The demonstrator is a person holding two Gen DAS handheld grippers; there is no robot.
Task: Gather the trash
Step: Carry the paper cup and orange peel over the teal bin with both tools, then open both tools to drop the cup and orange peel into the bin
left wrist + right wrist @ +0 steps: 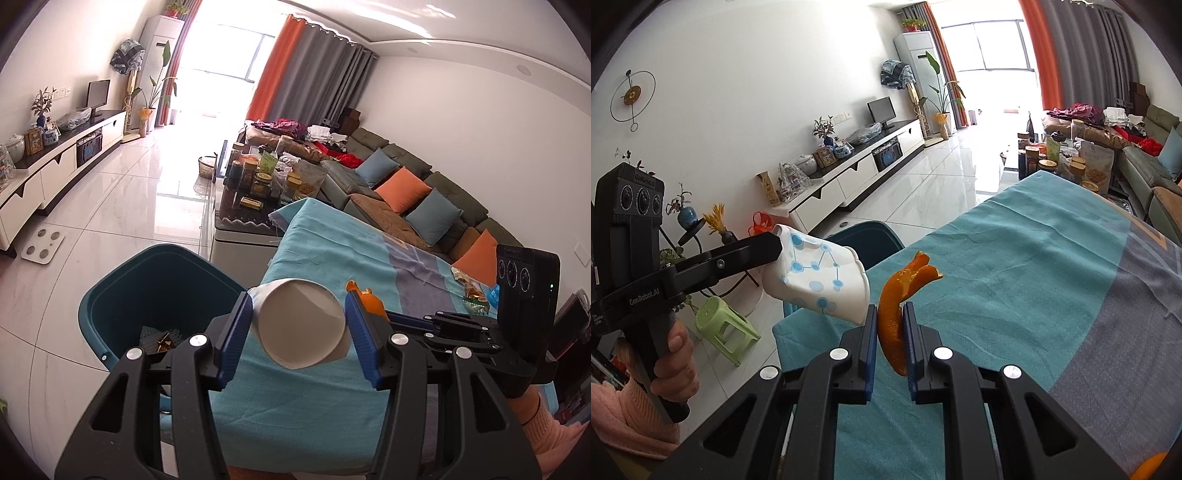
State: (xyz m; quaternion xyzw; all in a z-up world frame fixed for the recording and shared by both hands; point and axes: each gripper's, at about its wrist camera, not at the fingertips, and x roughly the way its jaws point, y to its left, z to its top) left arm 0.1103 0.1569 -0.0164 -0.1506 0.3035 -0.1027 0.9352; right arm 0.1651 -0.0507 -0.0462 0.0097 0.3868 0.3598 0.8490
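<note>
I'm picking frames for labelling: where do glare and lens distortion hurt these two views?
Left wrist view: the window is blown out white, with glare on the glossy floor tiles; the walls bow. Right wrist view: the window is again overexposed; the crushed white paper cup and orange peel strip stay sharp.

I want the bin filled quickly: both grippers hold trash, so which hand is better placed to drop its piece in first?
Probably left. The left gripper holds the paper cup beside the teal bin; the right gripper, with orange peel, sits farther over the table.
</note>
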